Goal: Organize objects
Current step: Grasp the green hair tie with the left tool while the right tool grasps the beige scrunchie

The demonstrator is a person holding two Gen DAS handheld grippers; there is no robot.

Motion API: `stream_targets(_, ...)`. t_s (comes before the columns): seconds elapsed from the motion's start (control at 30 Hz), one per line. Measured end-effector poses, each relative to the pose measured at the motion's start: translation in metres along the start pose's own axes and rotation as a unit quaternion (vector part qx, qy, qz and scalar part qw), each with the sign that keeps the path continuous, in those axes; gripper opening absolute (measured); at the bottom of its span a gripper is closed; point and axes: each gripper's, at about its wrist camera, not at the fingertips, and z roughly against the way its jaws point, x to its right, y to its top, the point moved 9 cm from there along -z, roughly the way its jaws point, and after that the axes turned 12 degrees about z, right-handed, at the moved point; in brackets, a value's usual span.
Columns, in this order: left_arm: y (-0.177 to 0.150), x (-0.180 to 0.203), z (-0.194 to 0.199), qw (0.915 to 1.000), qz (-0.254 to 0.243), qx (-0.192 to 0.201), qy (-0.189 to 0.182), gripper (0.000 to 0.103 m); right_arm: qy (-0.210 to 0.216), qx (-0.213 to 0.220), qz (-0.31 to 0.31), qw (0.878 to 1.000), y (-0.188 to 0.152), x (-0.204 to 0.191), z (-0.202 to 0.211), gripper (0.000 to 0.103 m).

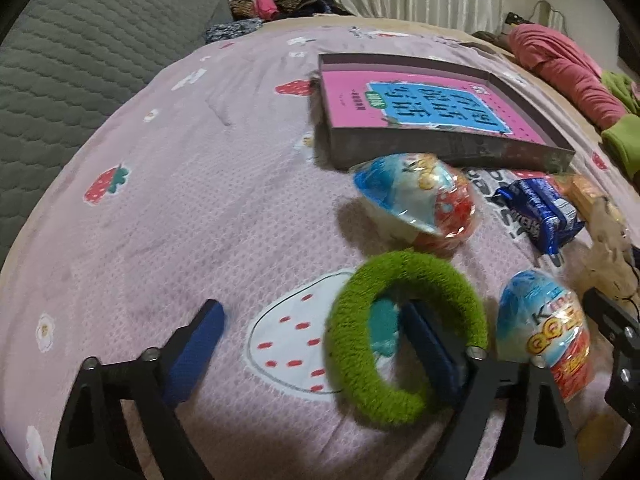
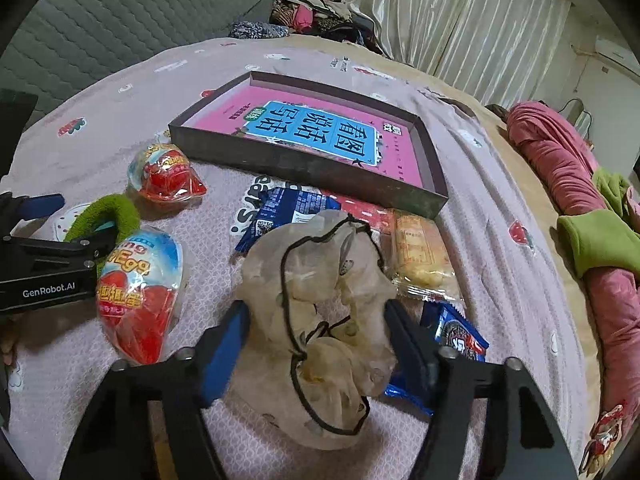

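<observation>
Both my grippers tilt steeply down over the pink strawberry-print bedspread (image 1: 168, 216).

My left gripper (image 1: 308, 344) stands wide: one blue pad sits on bare cloth, the other pokes through the hole of the fuzzy green ring-shaped hair tie (image 1: 404, 336). The ring leans up on edge against that finger rather than lying flat, unclamped.

My right gripper (image 2: 318, 340) has its jaws partly closed around the crumpled beige sheer scrunchie with black cord trim (image 2: 320, 312). Its pads lie right at the fabric's sides; whether they press it I cannot tell. The scrunchie is a loose heap, its long axis running away from me toward the shallow dark cardboard box lid (image 2: 312, 168), which holds a pink and blue book (image 2: 316, 128).

Two foil-wrapped toy eggs lie nearby, one close (image 2: 140, 292), one farther (image 2: 168, 174), alongside blue snack packets (image 2: 288, 208) and a yellow wafer pack (image 2: 420, 256).
</observation>
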Motion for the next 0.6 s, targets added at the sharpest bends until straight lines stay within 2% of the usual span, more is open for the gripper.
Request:
stream_targets(0.07, 0.002, 0.007, 0.001, 0.9998, -0.005, 0.000, -0.019, 0.060, 0.002, 0.002, 0.002, 1.000, 0.001, 0.000, -0.001, 0.056)
stream_targets(0.13, 0.001, 0.015, 0.001, 0.9992, -0.011, -0.005, -0.038, 0.045, 0.007, 0.002, 0.004, 1.000, 0.002, 0.000, -0.003, 0.046)
stream_targets(0.2, 0.000, 0.018, 0.002, 0.9989, -0.014, -0.005, -0.044, 0.038, 0.023, 0.004, -0.001, 1.000, 0.002, -0.002, -0.004, 0.037)
stream_targets(0.27, -0.001, 0.022, 0.004, 0.9985, -0.020, -0.007, -0.052, 0.018, 0.033, 0.010, -0.005, 0.999, 0.004, -0.003, -0.005, 0.031)
stream_targets(0.3, -0.001, 0.022, 0.005, 0.9982, -0.018, -0.008, -0.056, 0.014, 0.034, 0.012, -0.004, 0.999, 0.004, -0.003, -0.004, 0.027)
stream_targets(0.4, -0.004, 0.022, 0.007, 0.9975, -0.012, -0.015, -0.068, 0.013, 0.042, 0.020, -0.007, 0.999, 0.005, -0.004, -0.001, 0.022)
stream_targets(0.6, -0.003, 0.022, 0.019, 0.9967, 0.000, -0.007, -0.080, 0.012, 0.064, 0.046, -0.036, 0.996, 0.005, 0.003, 0.018, 0.020)
